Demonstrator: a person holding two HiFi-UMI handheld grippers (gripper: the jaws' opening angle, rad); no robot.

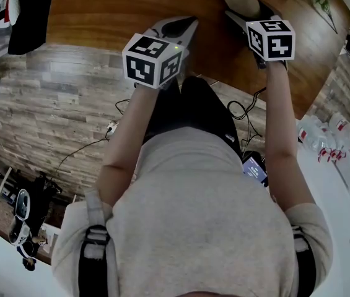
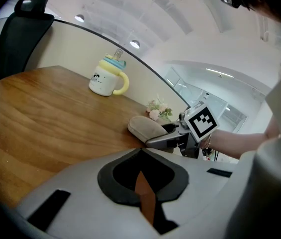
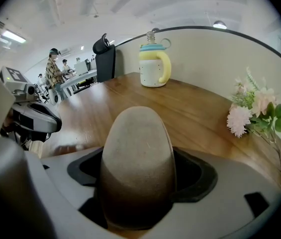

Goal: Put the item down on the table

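Beige slipper (image 3: 138, 168): rounded oval toe, fuzzy felt-like surface, darker at the opening. It's clamped in the R gripper (image 3: 138, 133), toe pointing out over the wooden table (image 3: 195, 113) near its edge. Can't tell whether it touches the wood or hangs just above it.

L gripper (image 2: 142, 183) is pinched closed w/ nothing in it; only a thin sliver of table shows thru the jaws. It sits just beside the R one, at the table edge.

Head view shows both marker cubes (image 1: 153, 60) and the person's arms, plus cables on the floor (image 1: 94, 141), which neither gripper view catches. The L gripper view gives a side look at the slipper. Gripper views also show a cream sippy cup (image 2: 105, 81) w/ yellow handle and blue lid, further back on the table, well apart from the slipper. Pink-white flowers (image 3: 252, 111) are at the R edge, a black chair (image 2: 18, 34) is behind the table, and people (image 3: 55, 71) stand in the bkgd.

Text: cup has a small dark print, unreadable. The red-white packs (image 1: 329, 144) on the floor are too small to read.
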